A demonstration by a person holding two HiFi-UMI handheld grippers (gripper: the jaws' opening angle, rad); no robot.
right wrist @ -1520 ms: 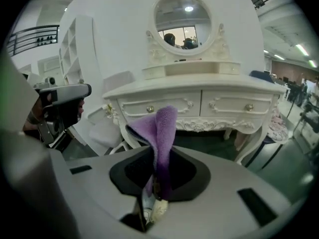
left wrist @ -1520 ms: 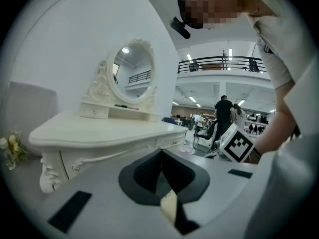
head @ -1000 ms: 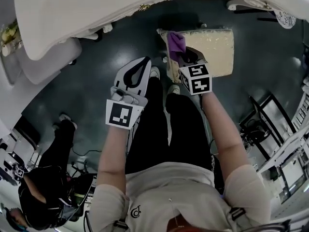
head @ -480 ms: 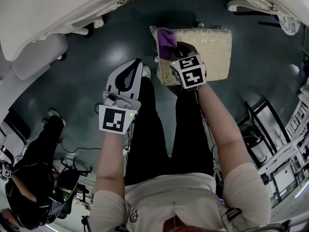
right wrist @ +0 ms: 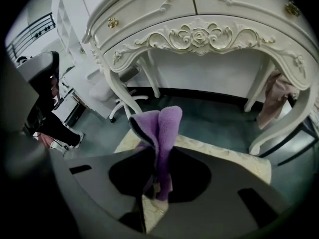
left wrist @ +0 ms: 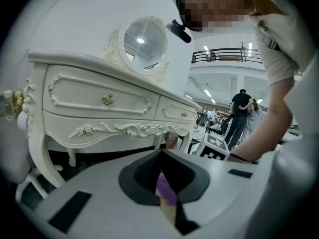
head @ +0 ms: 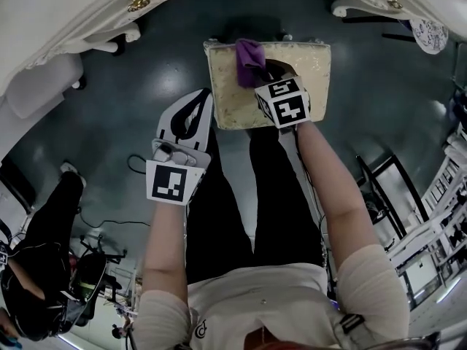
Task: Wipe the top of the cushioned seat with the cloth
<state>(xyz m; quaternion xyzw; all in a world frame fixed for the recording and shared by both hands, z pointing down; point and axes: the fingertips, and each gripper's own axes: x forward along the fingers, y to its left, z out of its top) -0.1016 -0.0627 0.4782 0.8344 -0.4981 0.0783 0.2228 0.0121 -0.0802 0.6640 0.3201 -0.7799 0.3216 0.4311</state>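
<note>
A white dressing table [head: 66,13] stands just beyond the cushioned seat [head: 314,75]. My right tongs [head: 259,70] pinch the purple cloth [head: 248,52] over the seat's top. My left tongs [head: 204,97] hang closed and empty beside the seat.

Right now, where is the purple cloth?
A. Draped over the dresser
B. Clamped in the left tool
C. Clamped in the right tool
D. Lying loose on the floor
C: the right gripper view shows the purple cloth pinched between the jaws of the right tool, over the cushioned seat. The left tool is shut on nothing, beside the seat.
</note>
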